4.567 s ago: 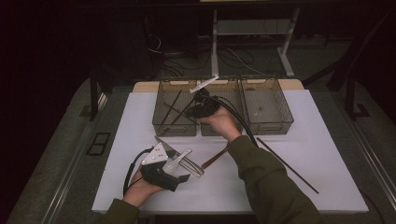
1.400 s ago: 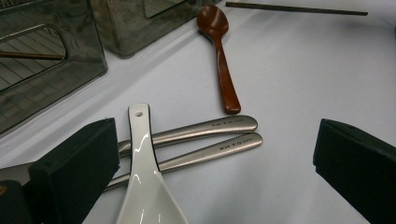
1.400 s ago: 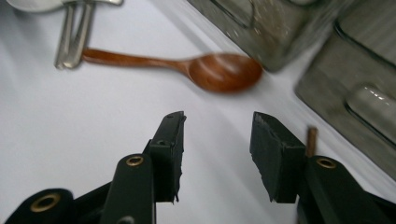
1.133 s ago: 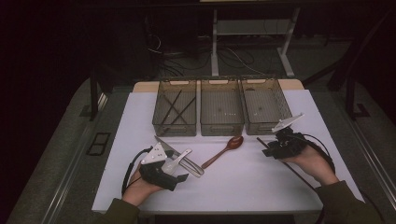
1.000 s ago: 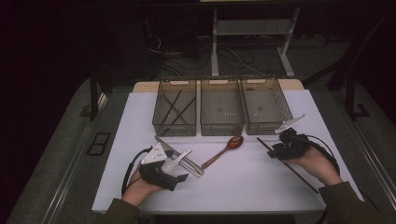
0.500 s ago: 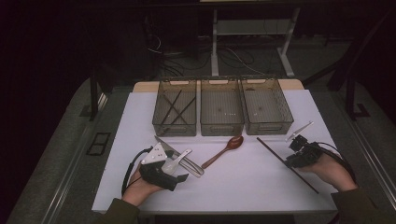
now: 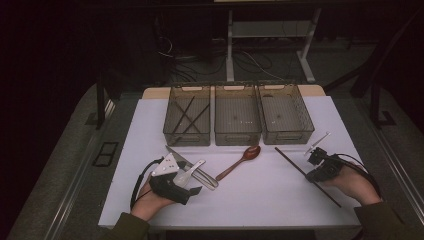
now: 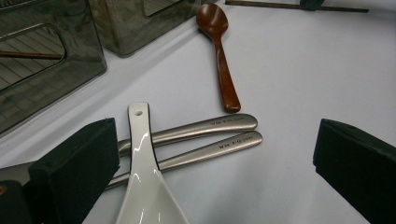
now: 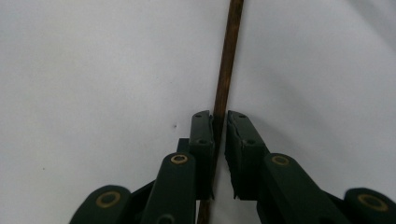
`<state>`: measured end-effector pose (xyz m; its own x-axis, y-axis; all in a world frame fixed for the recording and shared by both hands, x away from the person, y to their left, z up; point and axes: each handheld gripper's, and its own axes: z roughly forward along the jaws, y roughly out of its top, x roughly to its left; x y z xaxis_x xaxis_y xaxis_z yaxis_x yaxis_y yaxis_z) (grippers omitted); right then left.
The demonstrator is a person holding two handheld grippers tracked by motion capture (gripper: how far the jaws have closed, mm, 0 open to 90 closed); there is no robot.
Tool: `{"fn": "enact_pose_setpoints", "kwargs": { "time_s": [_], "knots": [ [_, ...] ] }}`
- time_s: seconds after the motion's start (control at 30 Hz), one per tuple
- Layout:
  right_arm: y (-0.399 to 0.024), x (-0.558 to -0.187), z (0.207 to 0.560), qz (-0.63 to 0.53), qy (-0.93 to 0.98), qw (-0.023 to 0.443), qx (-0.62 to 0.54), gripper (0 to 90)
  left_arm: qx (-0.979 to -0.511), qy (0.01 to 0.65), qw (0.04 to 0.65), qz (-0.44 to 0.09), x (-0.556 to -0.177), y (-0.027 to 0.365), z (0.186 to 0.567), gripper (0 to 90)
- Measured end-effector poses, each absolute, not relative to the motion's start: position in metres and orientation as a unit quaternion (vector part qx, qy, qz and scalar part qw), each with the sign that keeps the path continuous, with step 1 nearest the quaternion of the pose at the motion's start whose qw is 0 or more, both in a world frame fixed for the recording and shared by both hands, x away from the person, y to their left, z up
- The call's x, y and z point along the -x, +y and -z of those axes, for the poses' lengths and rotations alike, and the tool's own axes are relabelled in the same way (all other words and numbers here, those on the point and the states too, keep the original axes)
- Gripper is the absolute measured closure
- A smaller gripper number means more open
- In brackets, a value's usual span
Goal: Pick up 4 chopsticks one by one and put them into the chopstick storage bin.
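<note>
A long thin brown stick (image 7: 300, 170) lies slantwise on the white table at the right. My right gripper (image 7: 315, 172) is down on its middle. In the right gripper view the stick (image 9: 225, 79) runs between the pads (image 9: 203, 135); the jaws have just been closing and now pinch it. My left gripper (image 7: 192, 176) rests at the front left, held by a hand, its jaws wide open (image 8: 215, 126). Between them lie a white ceramic spoon (image 8: 144, 186) and two metal handles (image 8: 205, 128). A wooden spoon (image 7: 240, 161) lies mid-table.
Three see-through bins stand side by side at the back: the left bin (image 7: 172, 134) holds crossed dark sticks, the middle bin (image 7: 237, 136) and right bin (image 7: 302, 132) look bare. The table's right edge is close to my right hand (image 7: 355, 185).
My right hand has gone from beside the right bin toward the front right and sunk onto the stick, its jaws closing around it. The left hand and the spoons have stayed put.
</note>
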<state>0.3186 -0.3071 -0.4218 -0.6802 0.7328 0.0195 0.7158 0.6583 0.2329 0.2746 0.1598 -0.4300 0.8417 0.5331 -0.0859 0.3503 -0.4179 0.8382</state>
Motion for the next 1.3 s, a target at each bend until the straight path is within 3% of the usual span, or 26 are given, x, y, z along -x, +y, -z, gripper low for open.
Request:
{"fn": "enact_pose_setpoints", "kwargs": {
  "time_s": [0.47, 1.3],
  "knots": [
    [-0.305, -0.318, 0.421, -0.107, 0.910, 0.035, -0.398, 84.2, -0.836, 0.263, 0.472, -0.097, -0.274, 0.160, 0.430, 0.0],
    [-0.323, -0.325, 0.386, -0.304, 0.855, 0.043, -0.417, 84.2, -0.830, 0.265, 0.481, -0.096, -0.274, 0.161, 0.429, 0.0]
  ]
}}
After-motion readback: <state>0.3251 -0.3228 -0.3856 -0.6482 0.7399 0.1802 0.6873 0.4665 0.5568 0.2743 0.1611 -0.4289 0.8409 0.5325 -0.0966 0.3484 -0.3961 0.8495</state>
